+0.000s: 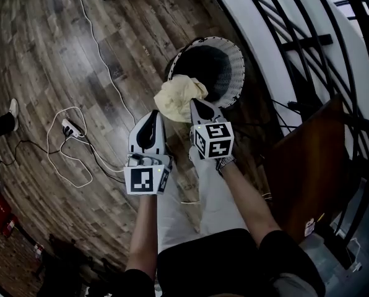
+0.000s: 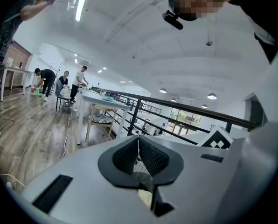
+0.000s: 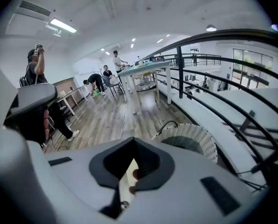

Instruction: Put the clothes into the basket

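Head view shows the left gripper [image 1: 155, 114] and right gripper [image 1: 197, 103] holding a bunched cream cloth [image 1: 179, 96] up at the near rim of the white basket [image 1: 237, 73]; left gripper view shows jaws pressed together on cloth, and right gripper view shows the same, with the basket just beyond.

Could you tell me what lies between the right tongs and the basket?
In the head view, a crumpled cream cloth lies there, overlapping the basket rim.
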Demonstrator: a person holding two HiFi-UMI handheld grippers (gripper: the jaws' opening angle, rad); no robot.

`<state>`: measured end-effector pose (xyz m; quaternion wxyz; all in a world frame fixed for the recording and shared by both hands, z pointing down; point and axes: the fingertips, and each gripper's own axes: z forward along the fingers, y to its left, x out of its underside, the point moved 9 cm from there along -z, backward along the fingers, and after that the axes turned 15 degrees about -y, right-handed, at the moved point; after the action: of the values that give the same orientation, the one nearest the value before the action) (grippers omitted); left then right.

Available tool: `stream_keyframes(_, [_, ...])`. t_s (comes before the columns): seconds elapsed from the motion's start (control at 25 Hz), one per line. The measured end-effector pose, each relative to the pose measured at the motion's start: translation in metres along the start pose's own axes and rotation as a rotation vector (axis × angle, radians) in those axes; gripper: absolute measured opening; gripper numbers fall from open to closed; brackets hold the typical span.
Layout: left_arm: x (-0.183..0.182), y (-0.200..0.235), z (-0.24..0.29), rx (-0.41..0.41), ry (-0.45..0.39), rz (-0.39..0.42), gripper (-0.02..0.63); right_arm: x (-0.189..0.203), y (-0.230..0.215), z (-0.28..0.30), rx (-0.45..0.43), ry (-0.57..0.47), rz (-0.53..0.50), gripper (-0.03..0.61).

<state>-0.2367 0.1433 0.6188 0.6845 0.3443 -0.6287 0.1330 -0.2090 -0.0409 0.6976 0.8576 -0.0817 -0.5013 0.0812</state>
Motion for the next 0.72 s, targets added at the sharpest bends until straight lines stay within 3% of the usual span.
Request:
stream_keyframes(0.2, [-0.019,-0.013,-0.002,0.006,-0.016,-0.004,0.014,-0.026,0.018,-0.024,-0.029,-0.065,0.032,0.009])
stream_keyframes(0.72, [-0.088,-0.045,-0.023,-0.017,-0.068,0.002,0.014,-0.129,0.066,-0.109,-0.136,-0.284,-0.059,0.009])
